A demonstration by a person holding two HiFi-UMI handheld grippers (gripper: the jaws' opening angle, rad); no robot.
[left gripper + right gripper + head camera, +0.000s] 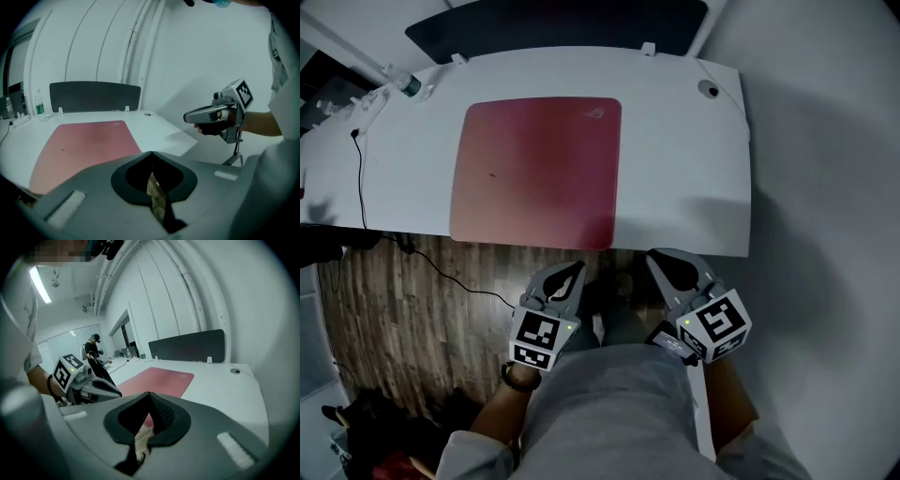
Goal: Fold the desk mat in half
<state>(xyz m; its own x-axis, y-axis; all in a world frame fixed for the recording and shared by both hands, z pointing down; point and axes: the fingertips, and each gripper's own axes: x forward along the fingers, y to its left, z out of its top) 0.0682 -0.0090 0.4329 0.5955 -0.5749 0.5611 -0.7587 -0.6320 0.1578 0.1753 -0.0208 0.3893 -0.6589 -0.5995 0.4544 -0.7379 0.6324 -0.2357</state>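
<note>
The red desk mat [534,173] lies flat and unfolded on the white desk [694,169], its near edge close to the desk's front edge. Both grippers hang in front of the desk, over my lap, apart from the mat. My left gripper [569,275] points toward the mat's near edge with its jaws together and nothing between them. My right gripper [659,261] is level with it on the right, its tips meeting too. In the left gripper view the mat [84,145] lies ahead beyond the left gripper [151,153]. The right gripper view shows the mat [159,380] ahead of the right gripper [149,393].
A dark partition panel [553,28] stands along the desk's back edge. A water bottle [408,86] and a black cable [361,178] sit at the desk's left end. A cable hole [709,90] is at the back right. Wood floor [394,309] lies under the desk's left front.
</note>
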